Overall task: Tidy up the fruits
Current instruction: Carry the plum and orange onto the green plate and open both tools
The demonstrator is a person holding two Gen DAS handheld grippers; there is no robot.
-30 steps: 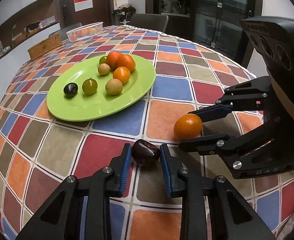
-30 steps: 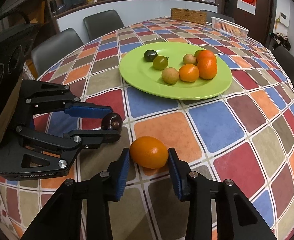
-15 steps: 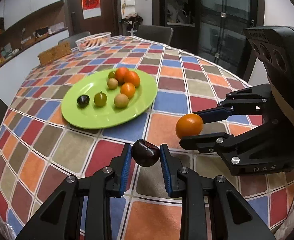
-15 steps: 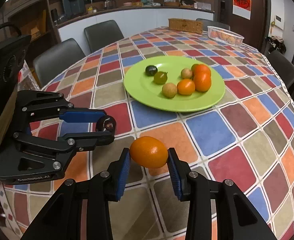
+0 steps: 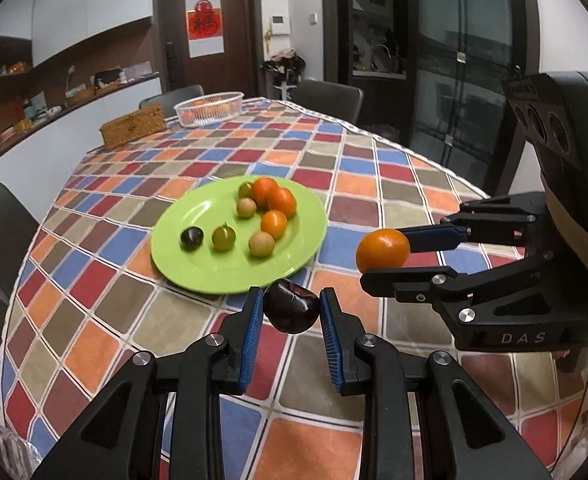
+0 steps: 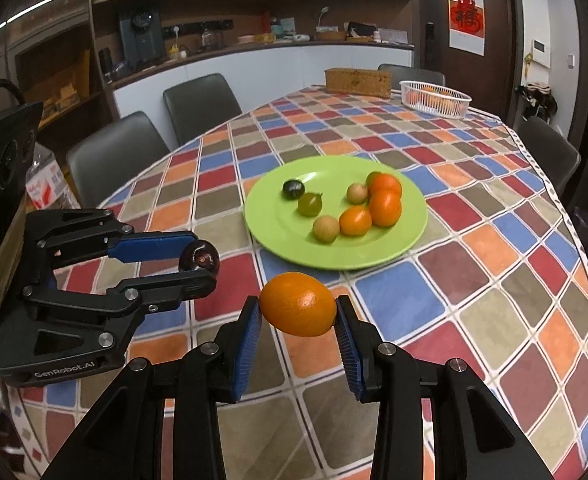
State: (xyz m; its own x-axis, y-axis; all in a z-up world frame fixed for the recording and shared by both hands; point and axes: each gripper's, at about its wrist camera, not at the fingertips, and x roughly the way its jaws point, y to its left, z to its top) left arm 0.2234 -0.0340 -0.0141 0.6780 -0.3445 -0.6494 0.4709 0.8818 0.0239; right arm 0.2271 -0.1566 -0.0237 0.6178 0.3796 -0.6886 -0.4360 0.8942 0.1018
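White basket (image 5: 209, 108), wicker box (image 5: 133, 125), chairs behind

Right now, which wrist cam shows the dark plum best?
Left wrist view: the dark plum sits centred and close, clamped by the left gripper. The right wrist view shows it small and side-on, partly hidden by the left gripper's fingers.

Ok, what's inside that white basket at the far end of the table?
The white basket holds orange fruits, seen through its mesh and over the rim. Their number and whatever lies underneath cannot be told from here. A woven box stands beside it.
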